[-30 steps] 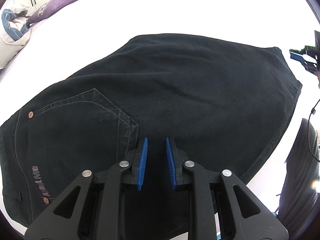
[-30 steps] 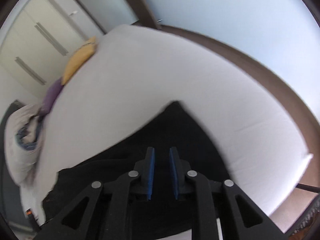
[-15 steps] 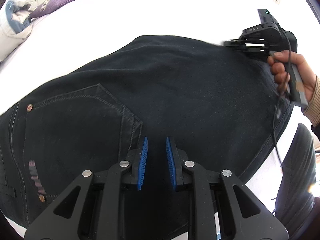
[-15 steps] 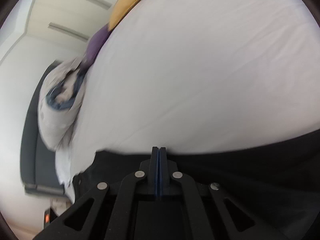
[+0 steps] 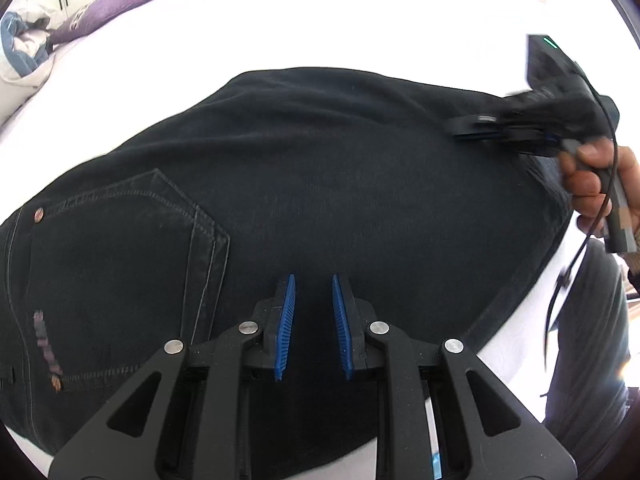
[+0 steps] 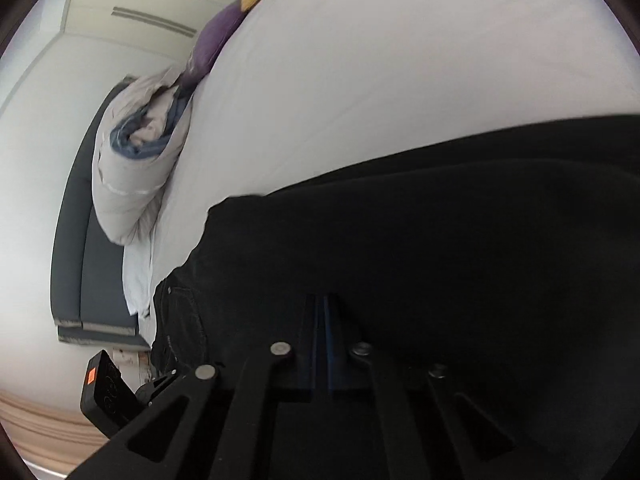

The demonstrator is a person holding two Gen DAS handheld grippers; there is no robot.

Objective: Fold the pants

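Black pants [image 5: 320,184] spread flat on white bed [image 5: 360,20], back pocket at 9 o'clock. Left tongs [image 5: 313,328] narrowly parted over fabric, gripping nothing. Right tongs [image 6: 322,340] at 3 o'clock edge, pressed fully together; whether cloth pinched unclear.

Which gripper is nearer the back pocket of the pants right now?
Left. The left gripper hovers over the pants just beside the back pocket. The right gripper, shut, is at the far edge of the pants, well away from the pocket.
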